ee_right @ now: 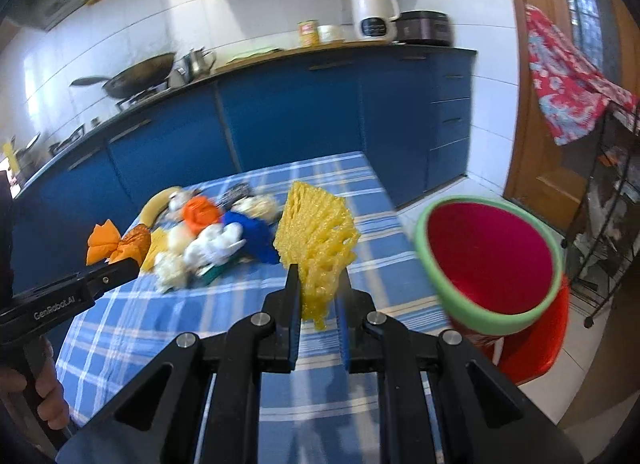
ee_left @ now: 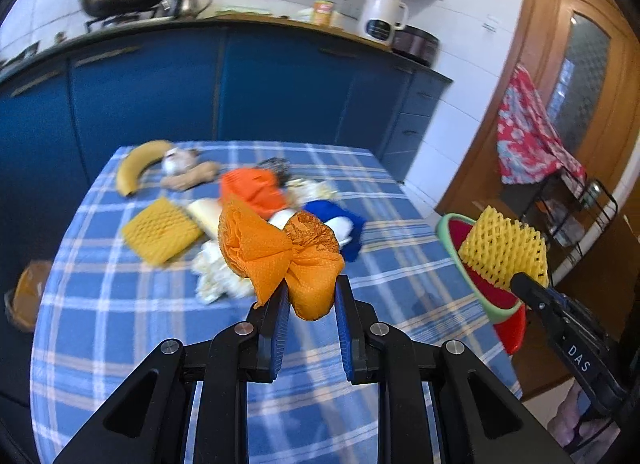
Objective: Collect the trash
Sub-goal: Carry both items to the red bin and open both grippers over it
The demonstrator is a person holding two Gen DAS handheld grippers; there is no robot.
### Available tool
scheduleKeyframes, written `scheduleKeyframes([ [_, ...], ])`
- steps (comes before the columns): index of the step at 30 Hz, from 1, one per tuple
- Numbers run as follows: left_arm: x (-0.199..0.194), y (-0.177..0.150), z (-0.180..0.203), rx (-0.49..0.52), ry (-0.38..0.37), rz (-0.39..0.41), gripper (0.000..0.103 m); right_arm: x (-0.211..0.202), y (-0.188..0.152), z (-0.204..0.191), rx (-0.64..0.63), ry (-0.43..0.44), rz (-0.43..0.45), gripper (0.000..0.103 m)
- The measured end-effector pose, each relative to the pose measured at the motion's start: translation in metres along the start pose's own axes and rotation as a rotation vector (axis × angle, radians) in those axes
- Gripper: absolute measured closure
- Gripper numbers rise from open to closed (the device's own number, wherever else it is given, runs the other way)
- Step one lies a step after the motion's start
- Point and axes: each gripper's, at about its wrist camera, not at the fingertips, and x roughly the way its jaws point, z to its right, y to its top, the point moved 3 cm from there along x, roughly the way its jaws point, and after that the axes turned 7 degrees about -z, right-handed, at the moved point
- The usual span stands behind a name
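Observation:
My left gripper (ee_left: 311, 288) is shut on a crumpled orange cloth wad (ee_left: 280, 252), held above the blue plaid table (ee_left: 120, 324). My right gripper (ee_right: 319, 276) is shut on a yellow foam fruit net (ee_right: 316, 232), held near the table's right edge beside the red bin with a green rim (ee_right: 492, 260). The bin also shows in the left wrist view (ee_left: 480, 292), with the net (ee_left: 504, 248) in front of it. A pile of trash (ee_right: 216, 236) lies mid-table: orange, blue and white wads, and a second yellow net (ee_left: 160, 229).
A banana (ee_left: 140, 165) and small beige objects lie at the table's far left. Blue kitchen cabinets (ee_left: 280, 83) stand behind the table. A wire rack with a red floral cloth (ee_right: 568, 75) stands right of the bin, near a wooden door. A brown object (ee_left: 28, 296) sits left of the table.

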Motion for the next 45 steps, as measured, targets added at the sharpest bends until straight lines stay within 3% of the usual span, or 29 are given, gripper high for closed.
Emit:
scheduleKeyframes([
  [9,0.026,0.024,0.073,0.146,-0.051,-0.027,0.081,-0.003,0.011,0.067,0.076,-0.096,0.023,0.086],
  [21,0.077,0.037,0.175,0.309,-0.166,-0.071,0.081,0.005,-0.003,0.149,0.201,-0.188,-0.013,0.086],
  [31,0.131,0.032,0.225,0.380,-0.218,-0.142,0.081,0.028,-0.013,0.199,0.275,-0.221,-0.065,0.085],
  [40,0.176,0.027,0.244,0.394,-0.235,-0.227,0.080,0.050,-0.019,0.221,0.307,-0.222,-0.114,0.083],
  [43,0.184,0.026,0.246,0.393,-0.237,-0.246,0.070,0.054,-0.019,0.225,0.315,-0.222,-0.120,0.080],
  [45,0.186,0.027,0.245,0.387,-0.230,-0.246,0.053,0.056,-0.018,0.226,0.320,-0.219,-0.120,0.080],
])
